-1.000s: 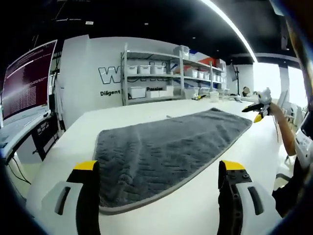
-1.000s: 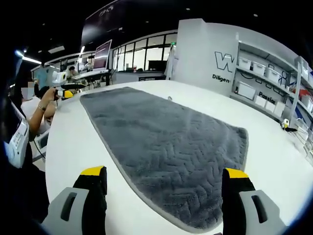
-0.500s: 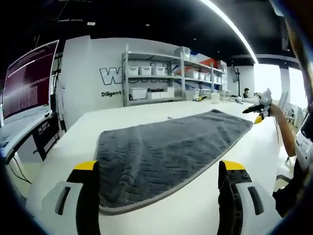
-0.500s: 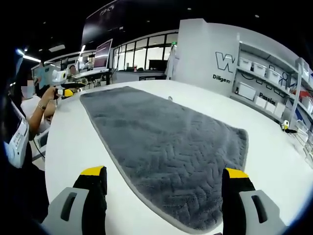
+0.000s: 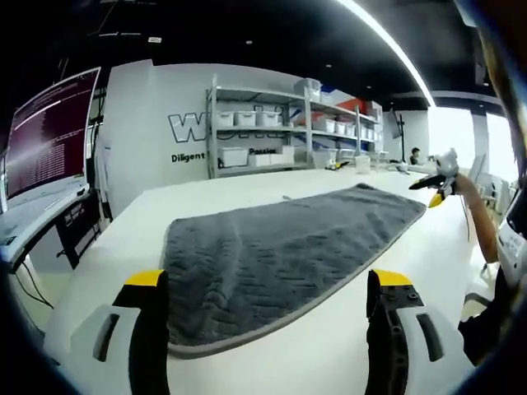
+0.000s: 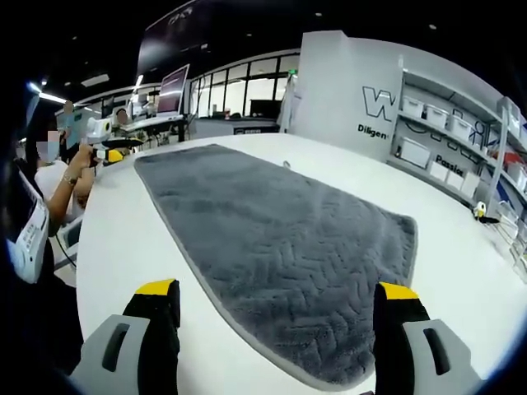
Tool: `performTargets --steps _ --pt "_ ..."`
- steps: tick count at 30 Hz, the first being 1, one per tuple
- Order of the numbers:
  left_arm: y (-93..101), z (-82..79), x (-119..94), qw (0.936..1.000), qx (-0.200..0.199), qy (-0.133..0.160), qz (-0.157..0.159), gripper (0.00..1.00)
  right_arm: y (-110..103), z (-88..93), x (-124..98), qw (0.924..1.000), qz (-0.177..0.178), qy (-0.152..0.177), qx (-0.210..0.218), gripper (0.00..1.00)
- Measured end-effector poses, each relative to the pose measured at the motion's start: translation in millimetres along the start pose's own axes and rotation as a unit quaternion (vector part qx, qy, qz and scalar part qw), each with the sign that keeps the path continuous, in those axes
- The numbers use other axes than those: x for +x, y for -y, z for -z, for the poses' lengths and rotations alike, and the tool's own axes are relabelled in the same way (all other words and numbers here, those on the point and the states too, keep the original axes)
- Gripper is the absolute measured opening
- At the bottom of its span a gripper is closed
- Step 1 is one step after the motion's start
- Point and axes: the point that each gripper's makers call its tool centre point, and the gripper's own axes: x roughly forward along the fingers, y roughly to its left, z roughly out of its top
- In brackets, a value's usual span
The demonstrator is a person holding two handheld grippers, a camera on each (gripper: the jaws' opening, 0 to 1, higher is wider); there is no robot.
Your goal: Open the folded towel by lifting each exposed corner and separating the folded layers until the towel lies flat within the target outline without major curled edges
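Holding both tools clear of the work, you have the left gripper [image 5: 268, 309] and the right gripper [image 6: 276, 317] each with jaws spread wide and nothing between them, above a white table [image 5: 346, 346] where the grey towel [image 5: 280, 247] lies in a long strip. In the left gripper view the towel runs from just ahead of the jaws toward 2 o'clock; in the right gripper view it [image 6: 280, 255] stretches away toward 11 o'clock, its near end lying between the yellow tips. Expect it to handle as soft, light and limp: the plush herringbone pile should drape and sag once raised, and a pinch on the paler bound edge at a near corner looks the surest hold, since the flat middle offers no purchase. Whether a folded layer remains is hard to judge, as the hem reads as one thickness from here and the far corners are too small to read. No target outline can be made out on the tabletop. At 3 o'clock in the left gripper view, your other tool shows tiny beside a forearm.
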Motion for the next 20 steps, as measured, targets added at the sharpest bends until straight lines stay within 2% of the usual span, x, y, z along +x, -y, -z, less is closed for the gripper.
performTargets --steps 20 --pt "0.9 -6.0 -2.3 1.0000 0.005 0.004 -0.001 0.98 -3.1 -3.2 0.2 1.0000 -0.002 0.000 -0.007 0.99"
